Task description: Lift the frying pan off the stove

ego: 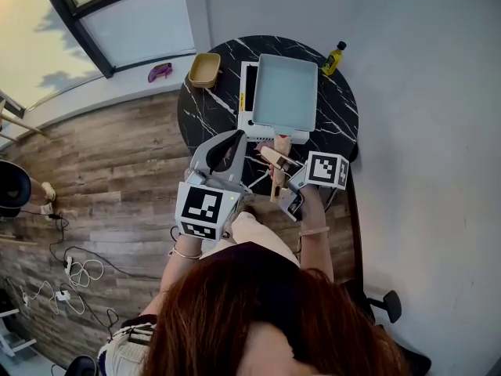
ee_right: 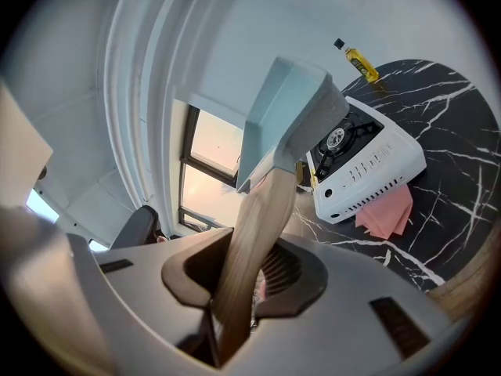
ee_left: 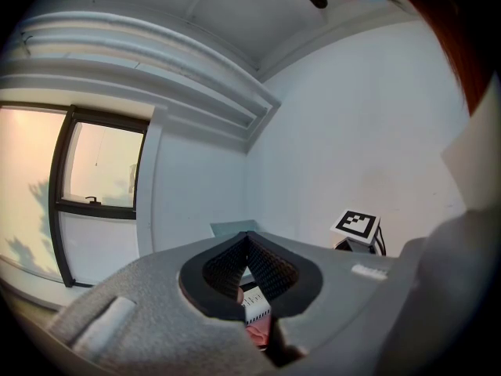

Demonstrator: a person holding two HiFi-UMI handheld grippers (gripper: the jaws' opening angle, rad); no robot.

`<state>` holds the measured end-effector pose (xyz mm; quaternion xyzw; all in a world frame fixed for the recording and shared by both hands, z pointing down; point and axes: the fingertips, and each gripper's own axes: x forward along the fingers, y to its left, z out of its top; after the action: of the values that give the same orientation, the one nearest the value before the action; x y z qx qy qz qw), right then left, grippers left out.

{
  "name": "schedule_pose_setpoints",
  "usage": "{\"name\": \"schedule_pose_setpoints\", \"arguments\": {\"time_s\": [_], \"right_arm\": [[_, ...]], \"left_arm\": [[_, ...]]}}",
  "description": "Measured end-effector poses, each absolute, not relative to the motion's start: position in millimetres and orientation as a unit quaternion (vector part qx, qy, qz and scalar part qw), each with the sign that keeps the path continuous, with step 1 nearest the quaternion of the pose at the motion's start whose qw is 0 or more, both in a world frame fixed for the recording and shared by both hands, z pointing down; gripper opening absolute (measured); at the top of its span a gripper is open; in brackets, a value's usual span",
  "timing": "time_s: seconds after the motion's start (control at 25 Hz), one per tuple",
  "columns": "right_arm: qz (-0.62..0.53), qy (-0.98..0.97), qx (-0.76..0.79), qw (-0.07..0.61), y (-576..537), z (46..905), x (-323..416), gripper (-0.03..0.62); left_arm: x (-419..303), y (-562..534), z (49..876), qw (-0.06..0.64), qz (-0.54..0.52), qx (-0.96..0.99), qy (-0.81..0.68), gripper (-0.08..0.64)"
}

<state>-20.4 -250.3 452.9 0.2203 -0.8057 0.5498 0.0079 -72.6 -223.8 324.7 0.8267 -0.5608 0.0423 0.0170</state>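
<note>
Most stove (ego: 247, 92) hid under pan (ego: 286, 92), R tongs (ee_right: 250, 276) on handle (ee_right: 258, 210)

Oil bottle (ego: 333, 57); pink cloth (ee_right: 383, 214)

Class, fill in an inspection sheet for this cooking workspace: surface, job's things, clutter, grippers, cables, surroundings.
Surface: round black marble table.
Job's things: blue pan tilted up off the white stove, burner showing.
Clutter: yellow bowl, yellow bottle, pink cloth poking from under the stove.
Grippers: right gripper shut on the pan's wooden handle; left gripper shut, empty.
Cables: white cables on the wooden floor.
Surroundings: window, purple item below it, chair.
</note>
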Motion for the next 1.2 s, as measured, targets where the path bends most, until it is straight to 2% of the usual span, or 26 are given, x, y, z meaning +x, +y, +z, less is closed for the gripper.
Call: {"name": "schedule_pose_setpoints", "arguments": {"time_s": [1.2], "right_arm": [[0.522, -0.822, 0.226, -0.008, -134.9, 411.4, -19.6, 0.101]], "left_arm": [[-75.9, -106.2, 304.3, -0.009, 0.022, 0.835, -0.550, 0.012]]}}
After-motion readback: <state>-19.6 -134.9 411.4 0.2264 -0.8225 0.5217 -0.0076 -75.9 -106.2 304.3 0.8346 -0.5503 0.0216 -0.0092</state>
